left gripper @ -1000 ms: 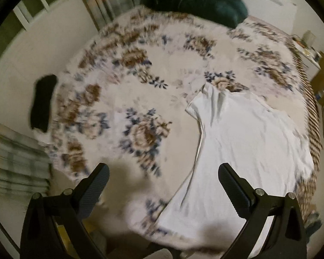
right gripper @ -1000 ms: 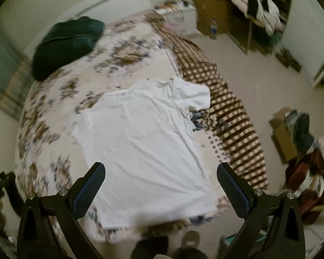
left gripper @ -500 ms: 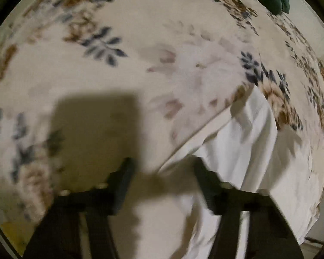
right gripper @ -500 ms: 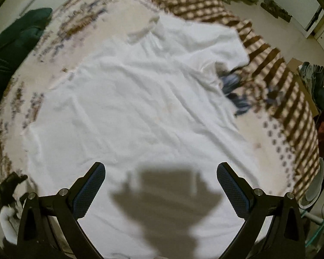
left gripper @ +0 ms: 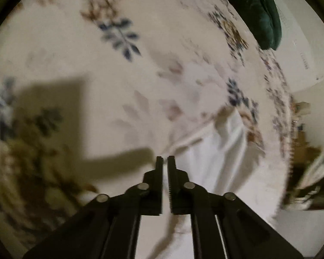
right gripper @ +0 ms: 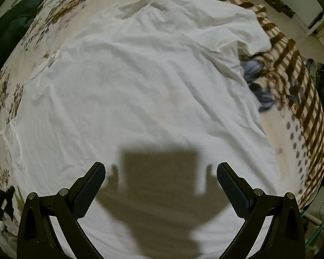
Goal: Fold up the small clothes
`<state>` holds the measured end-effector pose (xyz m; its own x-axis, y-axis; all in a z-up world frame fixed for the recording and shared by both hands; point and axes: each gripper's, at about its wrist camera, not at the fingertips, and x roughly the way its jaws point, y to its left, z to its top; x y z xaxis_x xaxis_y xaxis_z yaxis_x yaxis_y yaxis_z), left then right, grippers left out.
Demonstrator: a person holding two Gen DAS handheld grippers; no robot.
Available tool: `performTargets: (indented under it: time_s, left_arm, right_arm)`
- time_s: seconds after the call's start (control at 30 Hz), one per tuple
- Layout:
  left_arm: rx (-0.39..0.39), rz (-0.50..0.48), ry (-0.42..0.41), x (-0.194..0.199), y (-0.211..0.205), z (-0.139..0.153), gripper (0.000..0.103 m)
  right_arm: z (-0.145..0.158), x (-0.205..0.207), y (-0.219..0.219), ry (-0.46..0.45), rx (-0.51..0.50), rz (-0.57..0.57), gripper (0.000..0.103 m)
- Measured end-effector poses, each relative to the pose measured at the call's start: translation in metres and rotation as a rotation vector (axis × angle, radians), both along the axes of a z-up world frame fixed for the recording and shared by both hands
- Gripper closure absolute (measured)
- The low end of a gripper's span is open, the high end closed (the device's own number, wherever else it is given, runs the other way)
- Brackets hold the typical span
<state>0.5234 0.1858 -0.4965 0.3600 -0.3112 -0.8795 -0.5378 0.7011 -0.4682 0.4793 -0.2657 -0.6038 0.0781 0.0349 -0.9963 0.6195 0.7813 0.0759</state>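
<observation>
A white T-shirt point(right gripper: 140, 90) lies spread flat on the floral bedspread point(left gripper: 140, 75) of the bed. The left gripper point(left gripper: 165, 158) has its fingers nearly together at the shirt's edge (whether cloth is pinched, I cannot tell). The right gripper point(right gripper: 161, 170) hovers over the shirt, fingers wide apart.

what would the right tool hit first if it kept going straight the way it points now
Most likely the white t-shirt spread on the floral bedspread. The right tool is open above it, its shadow on the cloth just ahead, and nothing lies between. The exact gap is unclear.
</observation>
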Motion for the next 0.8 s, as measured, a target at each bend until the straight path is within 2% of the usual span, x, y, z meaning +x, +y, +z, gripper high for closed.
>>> performTargets:
  time_s: [0.07,0.13,0.2,0.3,0.33,0.43,0.53,0.63,0.8]
  left_arm:
    - [-0.057,-0.003,0.017,0.009,-0.007,-0.015,0.079]
    - [-0.069,-0.007,0.047,0.016,-0.016,-0.030,0.073]
    - [-0.047,-0.001,0.055,0.014,-0.023,-0.034,0.072]
    - [-0.015,0.018,-0.002,0.014,-0.030,-0.025,0.077]
    - [-0.003,0.014,-0.019,0.011,-0.031,-0.021,0.101]
    - [0.062,0.002,-0.046,0.013,-0.034,-0.014,0.102]
    - [0.131,0.037,-0.060,0.003,-0.022,-0.005,0.102]
    - [0.110,0.115,-0.052,-0.013,0.000,-0.006,0.102]
    - [0.108,0.147,-0.061,-0.026,0.009,-0.005,0.102]
  right_arm:
    - [-0.001,0.007,0.006,0.007,0.000,0.024,0.000]
    - [0.000,0.018,0.013,0.008,-0.010,0.045,0.000]
    - [0.000,0.025,0.019,0.007,-0.010,0.057,0.000]
    - [-0.006,0.036,0.026,0.024,-0.011,0.068,0.000]
    - [-0.008,0.039,0.027,0.031,-0.012,0.069,0.000]
    - [-0.015,0.045,0.034,0.043,-0.001,0.066,0.000]
    - [-0.018,0.053,0.041,0.048,0.003,0.071,0.000]
    - [-0.016,0.058,0.046,0.039,0.005,0.075,0.000]
    - [-0.011,0.063,0.050,0.026,-0.001,0.096,0.000]
